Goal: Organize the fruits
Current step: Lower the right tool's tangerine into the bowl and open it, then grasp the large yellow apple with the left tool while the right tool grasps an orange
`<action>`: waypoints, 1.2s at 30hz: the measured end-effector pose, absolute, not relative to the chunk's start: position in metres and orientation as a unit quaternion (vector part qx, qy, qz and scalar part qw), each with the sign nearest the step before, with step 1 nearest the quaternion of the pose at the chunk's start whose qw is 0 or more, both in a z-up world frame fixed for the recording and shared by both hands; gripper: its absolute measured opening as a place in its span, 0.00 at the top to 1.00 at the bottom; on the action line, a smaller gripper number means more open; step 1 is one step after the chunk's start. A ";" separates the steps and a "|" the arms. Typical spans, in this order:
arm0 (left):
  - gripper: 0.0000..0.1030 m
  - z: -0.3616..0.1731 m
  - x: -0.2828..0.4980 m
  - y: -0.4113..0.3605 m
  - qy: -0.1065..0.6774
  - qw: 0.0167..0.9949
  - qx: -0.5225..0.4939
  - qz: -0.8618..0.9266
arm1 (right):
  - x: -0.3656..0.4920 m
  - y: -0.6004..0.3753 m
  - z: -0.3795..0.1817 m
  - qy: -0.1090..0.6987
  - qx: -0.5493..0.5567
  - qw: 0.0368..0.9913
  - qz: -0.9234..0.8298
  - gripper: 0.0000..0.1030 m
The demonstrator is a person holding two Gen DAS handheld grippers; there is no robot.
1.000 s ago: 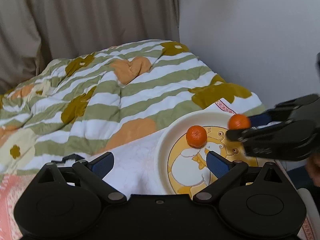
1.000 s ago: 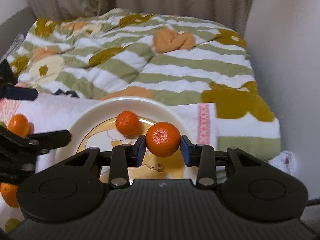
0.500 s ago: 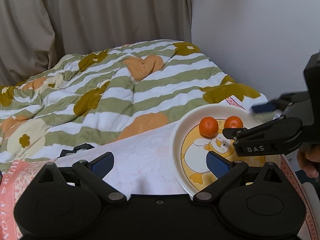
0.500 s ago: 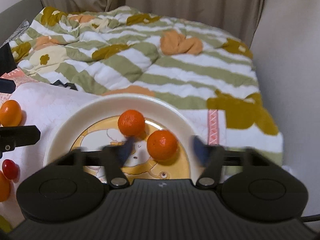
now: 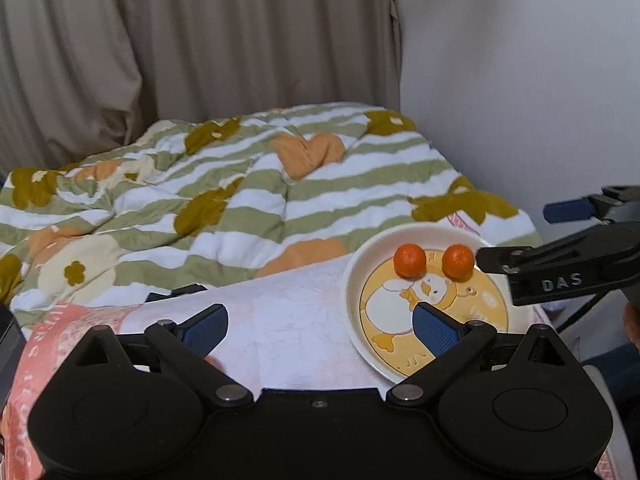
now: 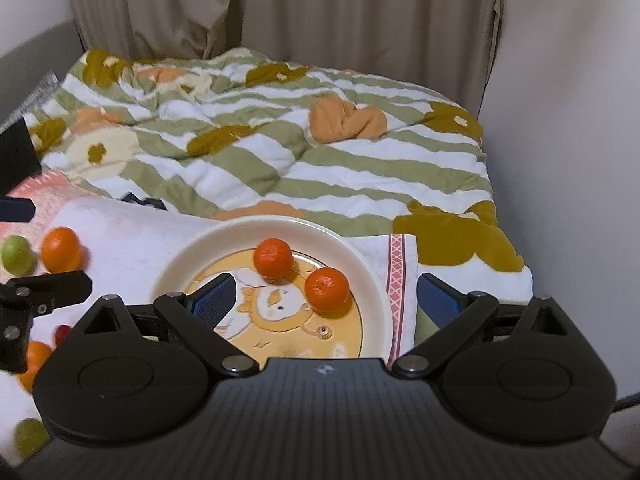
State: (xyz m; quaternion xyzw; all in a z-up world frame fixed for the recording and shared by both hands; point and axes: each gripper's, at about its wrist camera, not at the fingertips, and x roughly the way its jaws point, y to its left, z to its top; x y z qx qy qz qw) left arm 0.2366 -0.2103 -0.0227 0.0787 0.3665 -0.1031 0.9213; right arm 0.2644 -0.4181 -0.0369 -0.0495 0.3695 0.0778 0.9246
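A cream plate [image 6: 180, 264] with a duck picture lies on a white cloth. Two tangerines [image 6: 273, 258] [image 6: 326, 289] rest side by side on it. My right gripper [image 6: 324, 300] hovers over the plate's near side, open wide, with nothing touching its pads. In the left wrist view the same plate [image 5: 352, 280] and tangerines [image 5: 409, 260] [image 5: 458, 262] sit at the right. My left gripper [image 5: 320, 326] is open and empty above the cloth, left of the plate. The right gripper [image 5: 522, 235] reaches in from the right edge.
Loose fruit lies on the cloth left of the plate: a green one [image 6: 16, 254], an orange one [image 6: 62, 249], a small red one [image 6: 60, 334] and others lower down. A striped quilt [image 6: 280, 152] fills the bed behind, with curtains and a wall [image 6: 568, 120] beyond.
The right gripper opened and let its tangerine down onto the plate beside the first one. Both grippers have pulled back and risen, so the plate looks farther away.
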 end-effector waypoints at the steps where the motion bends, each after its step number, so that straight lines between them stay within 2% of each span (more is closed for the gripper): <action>1: 0.02 -0.018 0.232 -0.209 0.362 0.924 0.075 -0.099 | 0.258 -0.418 -0.031 0.367 -0.048 0.926 0.077 0.00; 17: 0.02 0.027 0.133 -0.165 0.310 0.949 0.045 -0.028 | 0.166 -0.393 0.027 0.326 -0.042 0.939 0.102 0.00; 27: 0.02 0.028 0.077 -0.096 0.297 0.954 0.035 0.017 | 0.116 -0.337 0.030 0.327 -0.024 0.939 0.109 0.00; 36: 0.02 0.023 0.062 -0.022 0.298 0.954 0.036 -0.005 | 0.081 -0.264 0.022 0.337 -0.007 0.938 0.075 0.00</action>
